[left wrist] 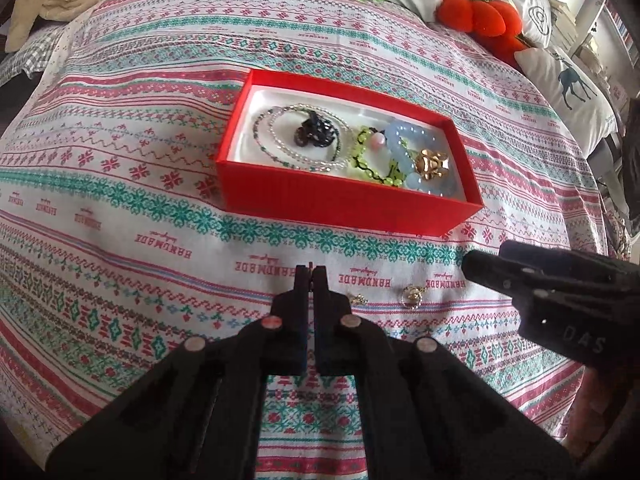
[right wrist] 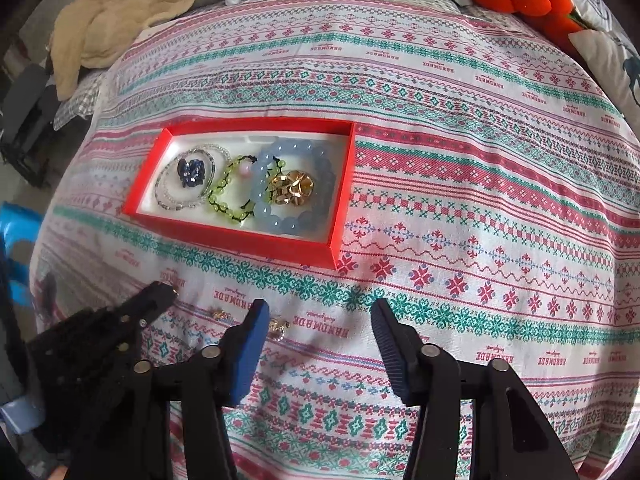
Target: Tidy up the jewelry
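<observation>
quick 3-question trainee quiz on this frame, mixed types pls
1. True or false: the left gripper is shut.
2. Which sits inside the blue bead bracelet in the red box? A gold piece; B black clip; C green plush.
3. How many small gold pieces lie loose on the patterned cloth, outside the box?

Key
1. True: its fingers meet at the tips.
2. A: the gold piece.
3. Two: one beside the left fingers, another nearer the right gripper.

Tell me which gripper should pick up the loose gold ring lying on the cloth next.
Right, probably. The right gripper is open, with the gold ring just beside its blue finger. The left gripper is shut, apparently on something small and gold.
</observation>
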The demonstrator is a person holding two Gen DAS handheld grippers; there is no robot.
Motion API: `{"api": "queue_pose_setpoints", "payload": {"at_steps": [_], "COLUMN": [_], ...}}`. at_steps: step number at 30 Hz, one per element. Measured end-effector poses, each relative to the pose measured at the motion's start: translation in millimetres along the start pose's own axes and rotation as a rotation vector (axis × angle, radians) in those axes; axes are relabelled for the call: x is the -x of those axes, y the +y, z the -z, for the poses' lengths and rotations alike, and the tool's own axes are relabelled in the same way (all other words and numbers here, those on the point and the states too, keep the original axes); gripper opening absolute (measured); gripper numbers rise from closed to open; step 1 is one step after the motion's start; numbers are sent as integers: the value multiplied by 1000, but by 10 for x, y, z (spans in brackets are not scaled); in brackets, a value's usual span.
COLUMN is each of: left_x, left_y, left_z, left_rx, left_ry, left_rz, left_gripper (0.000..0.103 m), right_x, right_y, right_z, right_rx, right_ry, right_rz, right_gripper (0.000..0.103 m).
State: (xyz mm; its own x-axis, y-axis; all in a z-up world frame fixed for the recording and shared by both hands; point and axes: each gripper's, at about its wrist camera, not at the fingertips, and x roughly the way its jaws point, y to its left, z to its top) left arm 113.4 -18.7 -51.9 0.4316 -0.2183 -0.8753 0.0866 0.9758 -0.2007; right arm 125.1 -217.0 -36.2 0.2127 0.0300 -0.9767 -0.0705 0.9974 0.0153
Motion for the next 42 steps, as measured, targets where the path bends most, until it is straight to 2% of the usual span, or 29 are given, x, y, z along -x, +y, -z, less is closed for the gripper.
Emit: {"api": "queue_pose_setpoints", "payload": {"at_steps": [3,4,12,14,16,19,33,38,42], "left_x": [24,30,72,77,77,86,107,89,82], "left_y": [134,175,238,259,291,344,375,334,320], "left_z": [-22,-26,-59,-71,-86,-109,-107,-109,-106], "left_rx": [36,49,59,65,74,81,81,75,80], "left_ry": [6,9,14,16,19,21,24,27,27], "left_rz": [-1,0,16,17,19,16,17,19,16], "left_gripper": [2,2,2,3,3,2,2,2,2], "right_x": [-100,-128,-288,-328,-367,-413,-639,-707,-764], "right_y": [54,82,357,432,466,513,471,467,491], "right_z": [20,24,45,54,55,60,65,60,41], "right_rx": [18,26,98,125,143,158,182,170,186], "right_ry": [33,40,79,90,98,98,137,126,126], "right_rz": [-12,-21,-63,-51,-35,-15,48,59,75], "right_gripper": [27,25,24,23,16,14,15,22,23]}}
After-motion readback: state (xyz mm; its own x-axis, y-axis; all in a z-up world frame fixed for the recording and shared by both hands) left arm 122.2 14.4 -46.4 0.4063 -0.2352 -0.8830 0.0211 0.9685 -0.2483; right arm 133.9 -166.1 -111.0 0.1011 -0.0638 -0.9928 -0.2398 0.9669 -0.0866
